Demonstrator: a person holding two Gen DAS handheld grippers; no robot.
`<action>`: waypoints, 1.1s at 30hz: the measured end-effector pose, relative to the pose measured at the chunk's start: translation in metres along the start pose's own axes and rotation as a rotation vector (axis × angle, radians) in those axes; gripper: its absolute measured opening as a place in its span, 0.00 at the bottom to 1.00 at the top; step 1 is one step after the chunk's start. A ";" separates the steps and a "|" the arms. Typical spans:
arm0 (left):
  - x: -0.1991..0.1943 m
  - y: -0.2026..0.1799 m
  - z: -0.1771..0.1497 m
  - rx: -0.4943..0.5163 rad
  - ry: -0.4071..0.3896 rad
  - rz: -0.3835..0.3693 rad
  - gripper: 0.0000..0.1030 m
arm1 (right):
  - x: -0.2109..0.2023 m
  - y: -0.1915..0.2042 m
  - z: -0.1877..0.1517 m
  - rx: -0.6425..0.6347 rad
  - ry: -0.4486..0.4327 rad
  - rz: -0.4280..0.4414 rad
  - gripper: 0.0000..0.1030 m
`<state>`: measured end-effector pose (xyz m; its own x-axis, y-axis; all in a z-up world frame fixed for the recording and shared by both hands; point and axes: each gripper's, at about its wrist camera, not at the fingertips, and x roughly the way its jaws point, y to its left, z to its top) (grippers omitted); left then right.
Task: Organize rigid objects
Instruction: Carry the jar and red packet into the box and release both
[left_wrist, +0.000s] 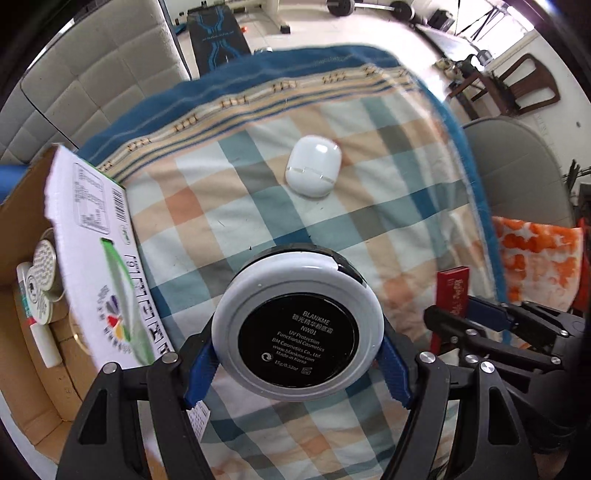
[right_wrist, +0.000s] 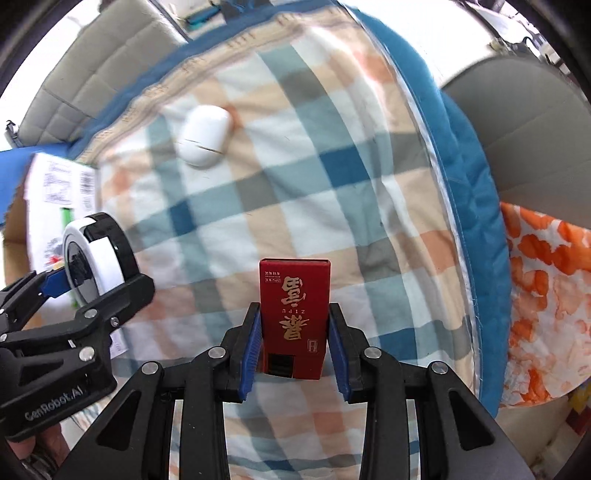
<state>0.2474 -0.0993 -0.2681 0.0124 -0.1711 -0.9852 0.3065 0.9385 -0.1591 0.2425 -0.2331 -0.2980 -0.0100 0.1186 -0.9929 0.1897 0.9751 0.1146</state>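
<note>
My left gripper (left_wrist: 295, 354) is shut on a round white-and-black cosmetics compact (left_wrist: 297, 328), held above the checked blanket (left_wrist: 229, 218). The compact also shows in the right wrist view (right_wrist: 94, 258). My right gripper (right_wrist: 293, 339) is shut on a small red box with gold characters (right_wrist: 293, 317), held upright above the blanket; the box also shows in the left wrist view (left_wrist: 451, 291). A white oval case (left_wrist: 313, 170) lies on the blanket further ahead, also in the right wrist view (right_wrist: 205, 134). An open cardboard box (left_wrist: 33, 350) at the left holds small tins and tubes.
The box's white printed flap (left_wrist: 99, 258) stands up beside my left gripper. The blanket's blue edge (right_wrist: 469, 206) drops off at the right, next to an orange-patterned cloth (right_wrist: 546, 295) and a grey chair (left_wrist: 517, 166). A padded headboard (left_wrist: 92, 92) is behind.
</note>
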 end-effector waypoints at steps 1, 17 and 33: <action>-0.010 0.000 -0.003 -0.006 -0.019 -0.009 0.71 | -0.006 0.002 -0.002 -0.008 -0.012 0.012 0.35; -0.143 0.152 -0.046 -0.190 -0.259 -0.014 0.71 | -0.084 0.150 -0.022 -0.255 -0.115 0.184 0.35; -0.052 0.369 -0.065 -0.385 0.027 0.168 0.71 | 0.084 0.355 -0.015 -0.322 0.131 0.156 0.35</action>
<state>0.2979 0.2754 -0.2802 0.0058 -0.0030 -1.0000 -0.0758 0.9971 -0.0034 0.2946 0.1254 -0.3401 -0.1351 0.2730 -0.9525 -0.1194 0.9498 0.2892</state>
